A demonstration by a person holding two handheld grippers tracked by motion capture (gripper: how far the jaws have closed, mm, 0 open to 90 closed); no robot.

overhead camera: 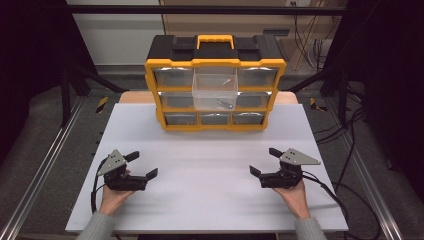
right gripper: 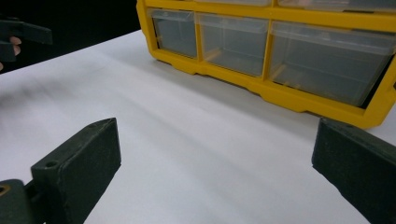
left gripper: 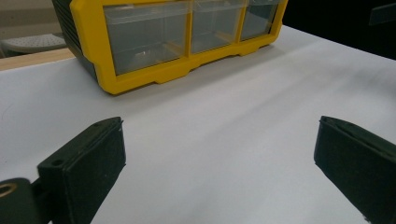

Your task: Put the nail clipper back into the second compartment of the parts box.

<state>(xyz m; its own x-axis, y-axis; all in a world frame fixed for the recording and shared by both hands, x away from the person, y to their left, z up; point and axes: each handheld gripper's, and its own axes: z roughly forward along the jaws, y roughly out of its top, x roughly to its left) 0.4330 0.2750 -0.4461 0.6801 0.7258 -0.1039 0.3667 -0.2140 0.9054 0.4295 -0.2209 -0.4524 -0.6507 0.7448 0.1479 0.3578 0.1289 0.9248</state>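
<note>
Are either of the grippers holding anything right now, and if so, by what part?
Nothing is held. The left gripper and right gripper both rest open on the table, jaws empty.

White table (overhead camera: 200,200) with a yellow-and-black drawer organizer (overhead camera: 215,85) at its far edge.

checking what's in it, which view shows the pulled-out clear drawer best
The high view: the clear plastic drawer juts from the yellow and black organiser, small metal parts inside. Both gripper views catch just the organiser's shut bottom-row drawers.
</note>
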